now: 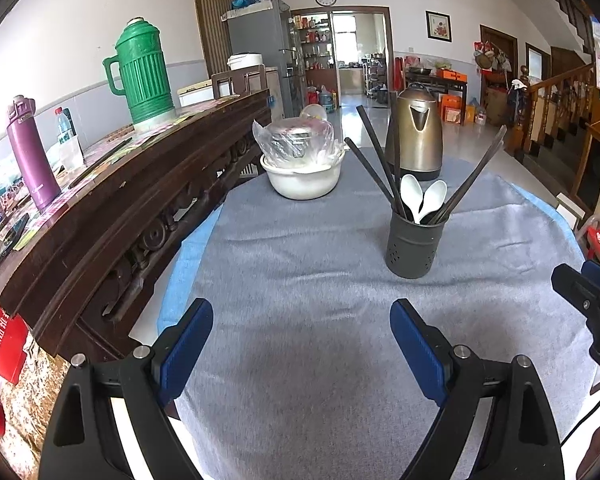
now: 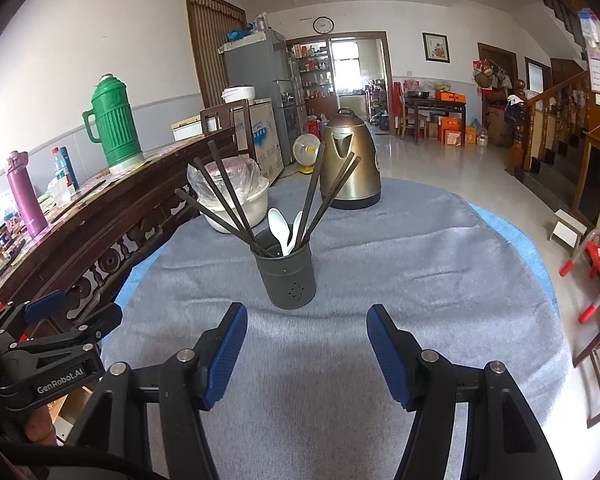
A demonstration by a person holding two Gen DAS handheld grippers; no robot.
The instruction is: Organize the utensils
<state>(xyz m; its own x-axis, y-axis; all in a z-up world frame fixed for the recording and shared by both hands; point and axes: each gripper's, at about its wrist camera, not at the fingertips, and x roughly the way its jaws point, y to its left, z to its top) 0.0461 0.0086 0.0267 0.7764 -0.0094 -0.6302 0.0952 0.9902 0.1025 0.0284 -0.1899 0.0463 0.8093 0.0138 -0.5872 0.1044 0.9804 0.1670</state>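
Looking along our two grippers, we see a dark perforated metal utensil holder (image 2: 287, 276), cylindrical, standing upright on the fuzzy grey cloth (image 2: 400, 272) that covers the round table. Slim dark chopsticks (image 2: 224, 204) fan out of it, with two glossy white spoons (image 2: 281, 229) nestled between them. Our left gripper (image 1: 302, 334) hangs with its ribbed blue pads spread wide over bare cloth, grasping nothing. Our right gripper (image 2: 307, 342) is likewise parted and empty, just short of the holder. Behind stand a brassy kettle (image 2: 350, 160) and a white bowl (image 2: 240, 206) holding crinkled plastic.
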